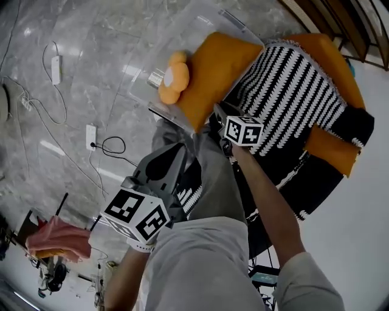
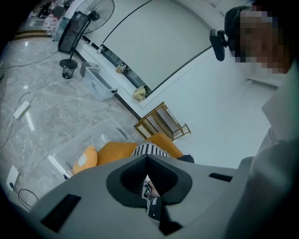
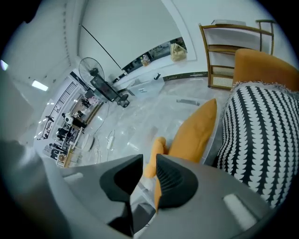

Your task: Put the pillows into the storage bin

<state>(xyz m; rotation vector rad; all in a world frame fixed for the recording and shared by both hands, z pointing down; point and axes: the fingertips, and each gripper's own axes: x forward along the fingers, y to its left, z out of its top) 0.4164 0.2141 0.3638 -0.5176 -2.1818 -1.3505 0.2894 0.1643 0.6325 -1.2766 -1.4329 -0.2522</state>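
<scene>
A clear storage bin stands on the marble floor and holds a flower-shaped orange cushion. A large orange pillow leans inside it, its top above the rim. My right gripper is at that pillow's lower edge and nearly shut. In the right gripper view an orange strip of the pillow runs in along one pad. A black-and-white striped pillow rests against the orange chair. My left gripper hangs nearer me, its pads meeting at the tips, with nothing seen held.
A dark pillow with white trim lies lower right of the chair. Cables and a power strip trail over the floor at left, near a pink cloth. A wooden shelf and a standing fan stand farther off.
</scene>
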